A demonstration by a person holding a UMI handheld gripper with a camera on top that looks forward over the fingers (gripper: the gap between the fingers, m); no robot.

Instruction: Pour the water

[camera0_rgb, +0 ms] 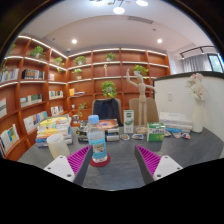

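**While tongs stand wide, bottle waits ahead**

Although nothing sits in their grip, the tongs (108,165) are spread wide over the grey bench (120,172), purple pads (150,160) facing inward. Water bottle (98,143) stands upright just ahead of them, nearer the left finger, clear body, red label, pale cap. Not touching either finger. Translucent cup (58,146) just left of bottle, apart from it. Clutter of boxes and small items (160,129) farther back on bench. Potted plant (108,90) beyond. Wooden shelves (30,90) with books line the walls. White vase with flowers (198,105) on far right.
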